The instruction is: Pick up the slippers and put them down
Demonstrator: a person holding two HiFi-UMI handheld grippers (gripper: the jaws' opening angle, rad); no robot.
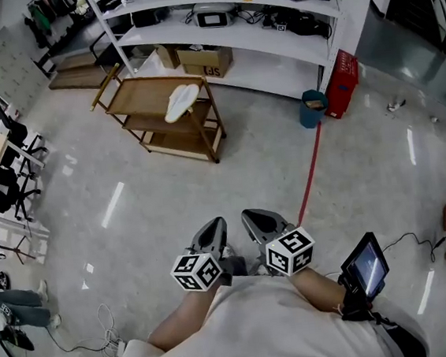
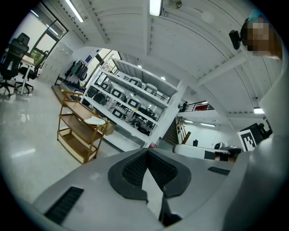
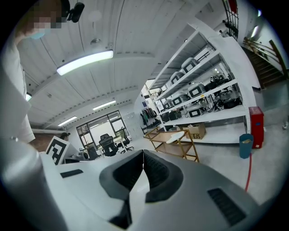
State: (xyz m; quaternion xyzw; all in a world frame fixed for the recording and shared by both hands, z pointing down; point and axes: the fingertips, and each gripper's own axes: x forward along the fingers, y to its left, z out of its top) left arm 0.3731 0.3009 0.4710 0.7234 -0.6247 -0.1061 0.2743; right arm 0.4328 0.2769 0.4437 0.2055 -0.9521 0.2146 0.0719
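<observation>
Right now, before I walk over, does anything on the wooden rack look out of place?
Nothing stands out. The pair of white slippers lies together on the top tier of the upright three-tier wooden rack.

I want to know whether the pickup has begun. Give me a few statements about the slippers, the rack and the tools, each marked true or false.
The slippers lie on the top shelf of the wooden rack. True.
The left tool grips a slipper. False: its jaws are shut on nothing.
The right tool is shut and empty. True.
The blue bin stands on the rack's bottom shelf. False: it stands on the floor beside the red box.
</observation>
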